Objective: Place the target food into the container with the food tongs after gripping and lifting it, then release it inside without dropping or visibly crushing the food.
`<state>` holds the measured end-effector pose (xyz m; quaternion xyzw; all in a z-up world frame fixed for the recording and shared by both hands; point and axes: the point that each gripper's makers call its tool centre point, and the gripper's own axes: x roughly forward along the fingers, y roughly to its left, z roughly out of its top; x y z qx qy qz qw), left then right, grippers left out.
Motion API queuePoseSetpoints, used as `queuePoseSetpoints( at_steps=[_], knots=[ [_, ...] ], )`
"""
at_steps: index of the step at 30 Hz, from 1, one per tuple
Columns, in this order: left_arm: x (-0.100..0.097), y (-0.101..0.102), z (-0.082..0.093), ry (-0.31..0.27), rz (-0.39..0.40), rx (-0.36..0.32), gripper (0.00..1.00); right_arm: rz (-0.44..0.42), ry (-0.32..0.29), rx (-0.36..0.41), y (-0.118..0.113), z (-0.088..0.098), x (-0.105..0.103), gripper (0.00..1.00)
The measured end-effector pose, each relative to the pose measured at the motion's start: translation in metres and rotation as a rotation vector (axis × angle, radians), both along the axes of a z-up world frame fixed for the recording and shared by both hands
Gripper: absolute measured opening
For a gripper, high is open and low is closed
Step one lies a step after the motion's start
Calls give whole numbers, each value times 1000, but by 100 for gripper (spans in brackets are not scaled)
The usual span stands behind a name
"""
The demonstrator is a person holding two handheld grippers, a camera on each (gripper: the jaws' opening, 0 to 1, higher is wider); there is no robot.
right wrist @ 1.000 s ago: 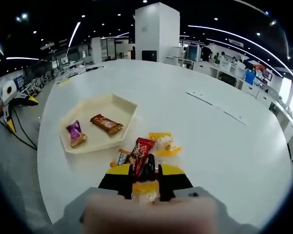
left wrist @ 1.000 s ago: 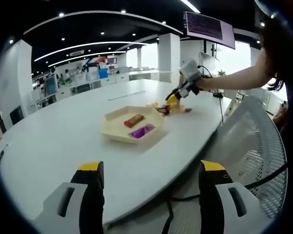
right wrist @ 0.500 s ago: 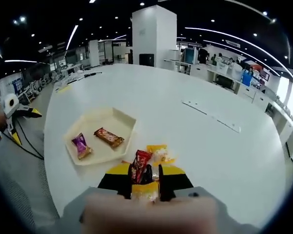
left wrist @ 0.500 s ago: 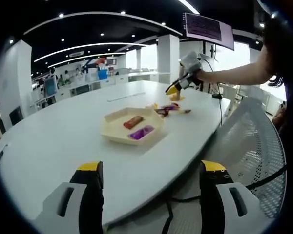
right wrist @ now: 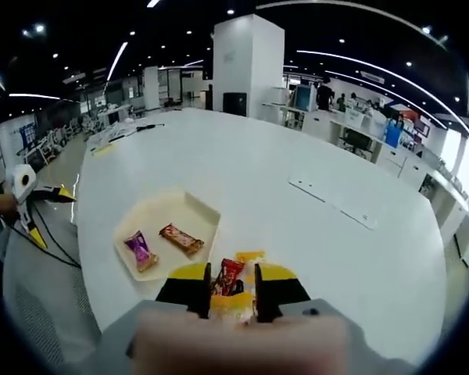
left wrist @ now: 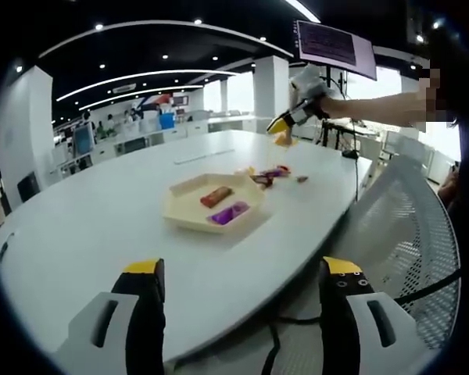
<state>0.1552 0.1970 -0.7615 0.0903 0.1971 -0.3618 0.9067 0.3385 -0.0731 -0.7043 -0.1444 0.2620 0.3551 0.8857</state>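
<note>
Lifted higher since before, the right gripper [left wrist: 285, 125] carries a yellow snack [left wrist: 283, 139], left gripper view; left jaws stand wide apart, empty. Right gripper view: jaws clamp the snack [right wrist: 231, 306]; tray [right wrist: 189, 211] ahead-left.

Open-plan office: large white counter [right wrist: 297, 164], rows of desks [left wrist: 164, 129] with monitors, white pillar [right wrist: 246, 55], strip ceiling lights, wall screen [left wrist: 334, 47].

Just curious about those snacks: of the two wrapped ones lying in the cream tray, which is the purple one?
In the right gripper view, the purple snack is the left one in the tray, nearer the table edge. The other snack beside it is brown-orange.
</note>
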Motion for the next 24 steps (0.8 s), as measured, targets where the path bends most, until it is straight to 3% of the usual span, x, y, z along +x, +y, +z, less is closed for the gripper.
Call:
queuePoseSetpoints(
  at_steps=[10, 24],
  knots=[
    [0, 0, 1, -3, -3, -5, 78, -4, -15, -10, 1, 11, -1, 21],
    [0, 0, 3, -16, 1, -9, 78, 59, -22, -1, 41, 18, 8, 21]
  ],
)
